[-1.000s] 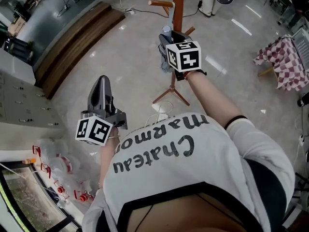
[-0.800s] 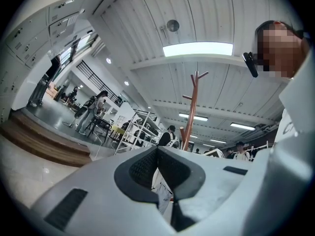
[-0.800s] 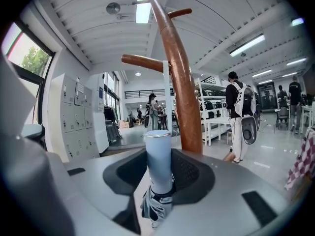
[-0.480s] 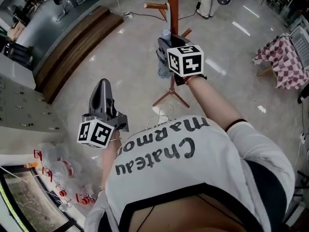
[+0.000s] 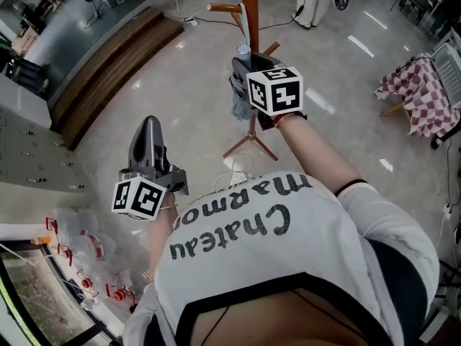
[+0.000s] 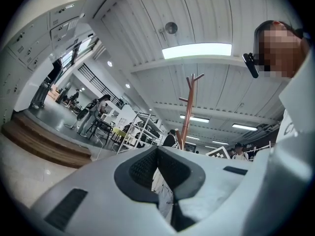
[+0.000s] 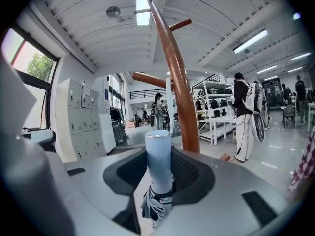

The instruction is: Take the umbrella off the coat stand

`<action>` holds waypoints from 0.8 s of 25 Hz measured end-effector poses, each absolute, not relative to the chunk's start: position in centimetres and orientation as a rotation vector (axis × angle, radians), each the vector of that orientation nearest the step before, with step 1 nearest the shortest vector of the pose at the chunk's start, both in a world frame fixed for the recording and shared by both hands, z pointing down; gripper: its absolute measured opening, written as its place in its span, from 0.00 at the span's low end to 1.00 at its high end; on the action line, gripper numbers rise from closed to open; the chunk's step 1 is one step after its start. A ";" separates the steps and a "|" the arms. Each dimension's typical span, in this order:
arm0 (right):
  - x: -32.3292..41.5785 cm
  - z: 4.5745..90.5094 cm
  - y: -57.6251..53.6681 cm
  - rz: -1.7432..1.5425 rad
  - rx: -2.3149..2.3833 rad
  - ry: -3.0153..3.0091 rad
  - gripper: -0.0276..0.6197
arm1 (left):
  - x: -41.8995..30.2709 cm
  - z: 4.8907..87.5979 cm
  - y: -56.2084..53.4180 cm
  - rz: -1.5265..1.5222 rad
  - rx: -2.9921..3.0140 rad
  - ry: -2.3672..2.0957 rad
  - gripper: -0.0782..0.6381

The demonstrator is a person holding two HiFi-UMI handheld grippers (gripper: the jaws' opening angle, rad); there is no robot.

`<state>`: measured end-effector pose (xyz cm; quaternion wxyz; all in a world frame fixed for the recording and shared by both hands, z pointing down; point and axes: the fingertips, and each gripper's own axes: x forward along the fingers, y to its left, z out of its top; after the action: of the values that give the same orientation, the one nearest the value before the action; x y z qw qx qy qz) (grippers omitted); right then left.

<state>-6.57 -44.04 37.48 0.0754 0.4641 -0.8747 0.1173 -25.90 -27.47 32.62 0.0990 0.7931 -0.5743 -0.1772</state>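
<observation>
At the far left a wooden step (image 5: 108, 67) runs along the wall, well apart from anything we are handling. Next comes the left gripper (image 5: 150, 123), held out low in front of the body and pointing away from it. Its tongs are drawn together to a thin slit with nothing in them, so we judge it is simply parked out of the way, since this job needs only one hand. Further right, the right gripper (image 7: 160, 168) is raised toward the coat stand (image 5: 250, 13) and pinches the folded umbrella (image 5: 237, 99) by its pale cylindrical handle. The handle stands upright between the pads, and the bunched fabric hangs below them. Gripping the stiff handle rather than the loose cloth makes sense to us, because it gives a firm hold and lets the fabric dangle clear of the wood. The umbrella sits just in front of the stand's pole, near a short peg (image 5: 271, 47) but with a gap showing in the right gripper view. We cannot tell whether a strap links it to any peg. In our judgement it is lifted free or nearly so, and what remains is carrying it away without brushing the pole. At the far right a table under a checked cloth (image 5: 414, 96) stands well apart.
</observation>
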 end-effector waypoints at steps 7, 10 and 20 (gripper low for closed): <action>-5.8 36.1 -42.9 0.369 1.248 -2.670 0.29 | -24.1 31.3 -27.5 -0.567 2.303 -1.782 0.14; -6.1 35.5 -42.6 0.381 1.189 -2.694 0.29 | -23.8 30.8 -27.3 -0.582 2.283 -1.823 0.14; -7.3 34.9 -42.7 0.386 1.094 -2.737 0.29 | -24.4 30.2 -25.9 -0.575 2.214 -1.935 0.14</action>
<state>-7.30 -42.74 34.91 0.0845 0.3668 -0.9174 0.1293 -24.42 -25.91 30.17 0.0727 0.7371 -0.6440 -0.1913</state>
